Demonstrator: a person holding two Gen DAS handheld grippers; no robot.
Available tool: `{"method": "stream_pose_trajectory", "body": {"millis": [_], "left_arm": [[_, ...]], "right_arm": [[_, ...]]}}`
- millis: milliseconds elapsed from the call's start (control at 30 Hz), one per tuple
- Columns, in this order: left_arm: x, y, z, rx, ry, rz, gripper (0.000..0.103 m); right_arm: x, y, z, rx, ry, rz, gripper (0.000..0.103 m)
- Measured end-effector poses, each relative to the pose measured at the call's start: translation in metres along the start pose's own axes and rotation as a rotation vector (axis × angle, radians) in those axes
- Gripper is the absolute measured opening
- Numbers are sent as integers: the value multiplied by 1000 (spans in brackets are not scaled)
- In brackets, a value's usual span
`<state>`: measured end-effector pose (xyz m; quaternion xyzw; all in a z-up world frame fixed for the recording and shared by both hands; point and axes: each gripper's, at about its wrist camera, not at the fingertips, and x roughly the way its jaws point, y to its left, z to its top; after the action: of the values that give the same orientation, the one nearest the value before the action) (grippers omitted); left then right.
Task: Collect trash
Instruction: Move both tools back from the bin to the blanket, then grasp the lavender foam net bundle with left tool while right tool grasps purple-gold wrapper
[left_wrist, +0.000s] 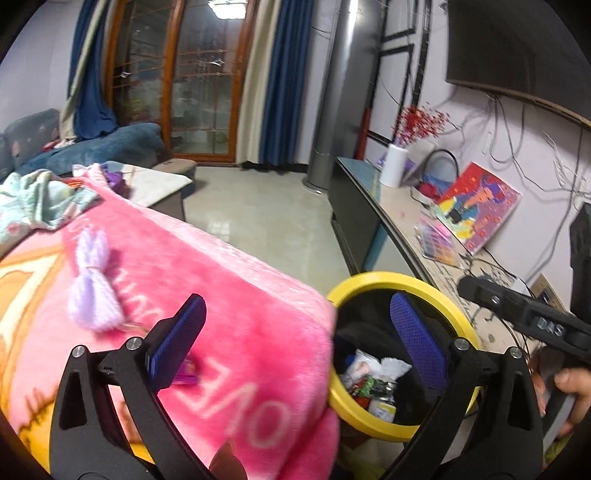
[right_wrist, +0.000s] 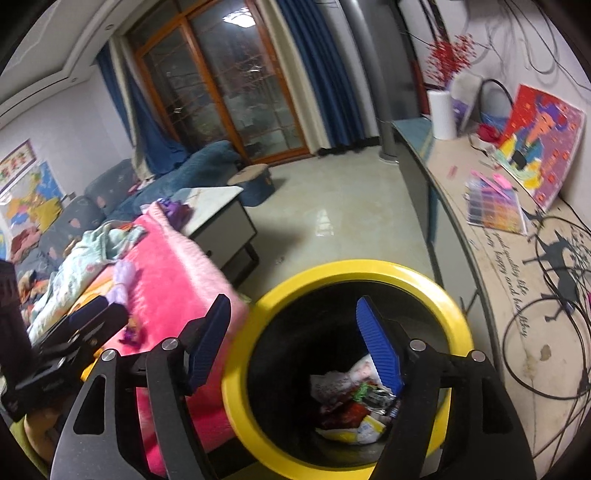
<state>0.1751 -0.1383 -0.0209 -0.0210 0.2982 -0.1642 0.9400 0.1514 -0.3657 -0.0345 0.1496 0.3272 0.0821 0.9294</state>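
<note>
While wrappers (right_wrist: 354, 402) fill the bin (right_wrist: 343, 269), both fingers seemingly empty.

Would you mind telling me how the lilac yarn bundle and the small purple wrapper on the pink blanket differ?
The lilac yarn bundle is pale, fuzzy and bow-shaped, tied at its middle; the purple wrapper is darker, smaller and crumpled. The yarn bundle lies further up the pink blanket; the wrapper lies nearer the yellow-rimmed bin, beside the open left gripper. Both lie loose on the blanket, outside the bin, with no gripper holding them.
</note>
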Motion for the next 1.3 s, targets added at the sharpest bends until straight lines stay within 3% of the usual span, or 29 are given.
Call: {"method": "stream_pose_trajectory", "body": {"millis": [333, 733, 933, 1167, 1300], "left_arm": [[-18, 65, 10, -123, -60, 120, 92], [-28, 158, 3, -343, -57, 253, 92], [-22, 192, -7, -437, -27, 250, 90], [-7, 216, -19, -539, 11, 168, 60], [3, 217, -25, -559, 38, 116, 57]], "right_arm": [[12, 56, -5, -108, 28, 76, 71], [46, 132, -22, -255, 121, 186, 74], [71, 167, -31, -319, 165, 228, 74], [112, 196, -40, -339, 230, 248, 74], [131, 204, -45, -340, 258, 243, 62]]}}
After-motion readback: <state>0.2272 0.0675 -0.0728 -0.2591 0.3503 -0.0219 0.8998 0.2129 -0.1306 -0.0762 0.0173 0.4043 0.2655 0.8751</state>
